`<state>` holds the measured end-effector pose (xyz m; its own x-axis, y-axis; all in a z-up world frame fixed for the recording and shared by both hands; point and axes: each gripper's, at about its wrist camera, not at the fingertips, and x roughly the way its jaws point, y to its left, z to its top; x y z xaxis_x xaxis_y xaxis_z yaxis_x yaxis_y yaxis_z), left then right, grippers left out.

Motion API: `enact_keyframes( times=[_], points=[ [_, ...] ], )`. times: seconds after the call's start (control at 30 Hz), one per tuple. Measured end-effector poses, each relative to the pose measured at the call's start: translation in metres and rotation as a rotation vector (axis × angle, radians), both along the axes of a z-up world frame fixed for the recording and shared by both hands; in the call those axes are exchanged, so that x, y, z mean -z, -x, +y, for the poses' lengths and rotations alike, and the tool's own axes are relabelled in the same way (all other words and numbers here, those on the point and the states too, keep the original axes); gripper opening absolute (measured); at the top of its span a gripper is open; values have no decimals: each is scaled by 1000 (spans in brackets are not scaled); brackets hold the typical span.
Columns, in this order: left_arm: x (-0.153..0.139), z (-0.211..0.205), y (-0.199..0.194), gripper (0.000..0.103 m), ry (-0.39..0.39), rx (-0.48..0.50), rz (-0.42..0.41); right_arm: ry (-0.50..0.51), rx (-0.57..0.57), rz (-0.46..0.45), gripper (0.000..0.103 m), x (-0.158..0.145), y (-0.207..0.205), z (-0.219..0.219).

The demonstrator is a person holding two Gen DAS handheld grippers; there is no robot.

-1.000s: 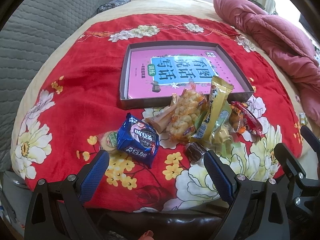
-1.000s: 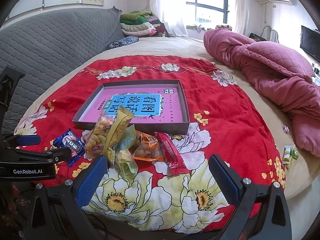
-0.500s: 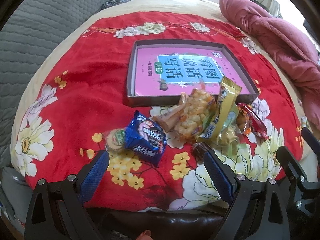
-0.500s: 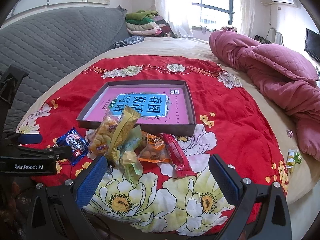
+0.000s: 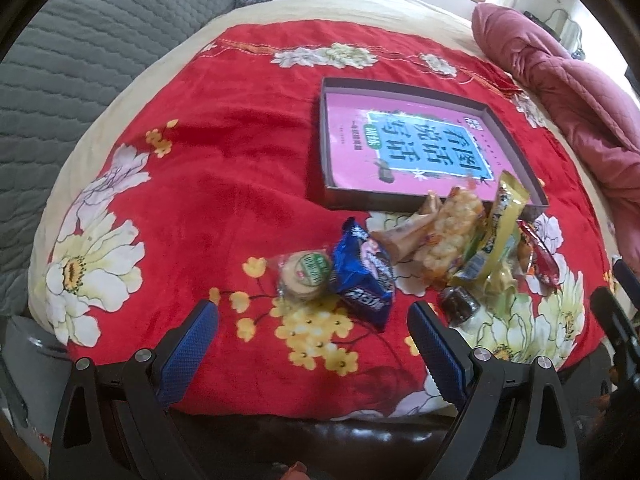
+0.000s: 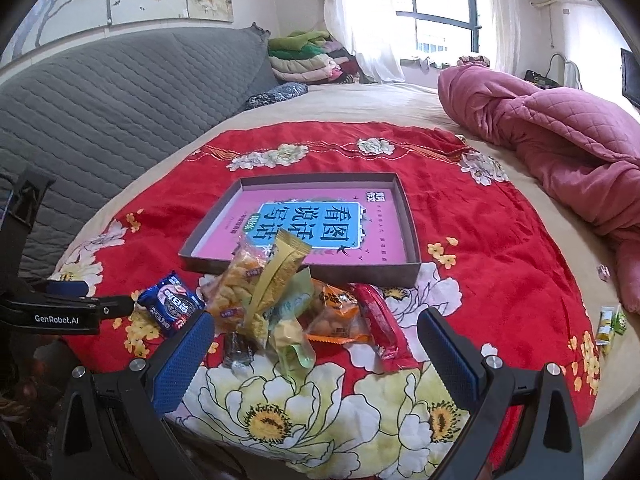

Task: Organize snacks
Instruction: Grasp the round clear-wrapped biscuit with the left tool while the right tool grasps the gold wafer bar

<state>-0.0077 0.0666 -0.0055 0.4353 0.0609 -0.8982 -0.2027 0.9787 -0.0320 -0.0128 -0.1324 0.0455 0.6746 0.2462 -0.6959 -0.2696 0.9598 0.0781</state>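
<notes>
Compared with a second ago, the left gripper has swung left along the near edge of the red blanket, so the blue cookie pack and the round biscuit beside it now lie just beyond its fingers, which suggests the first pick is being lined up. Both tools are spread wide and hold nothing, touching nothing; the right gripper hovers before the snack pile. Farther on, the shallow box sits mid-blanket with no snack fully inside, the pile leaning on its near wall.
</notes>
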Motion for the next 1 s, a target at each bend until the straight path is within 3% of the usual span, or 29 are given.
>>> enact_keyframes(
  times=[0.3,0.5,0.73,1.0],
  points=[
    [25,29,-7,96,32,-23,77,-9,-38,16,102,2,-12,12],
    [46,29,-21,96,14,121,108,4,-68,43,102,11,-17,22],
    [52,40,-38,96,5,171,67,10,-62,74,102,20,-24,23],
    [62,46,-47,86,108,278,66,27,-77,85,102,27,-29,30]
  ],
)
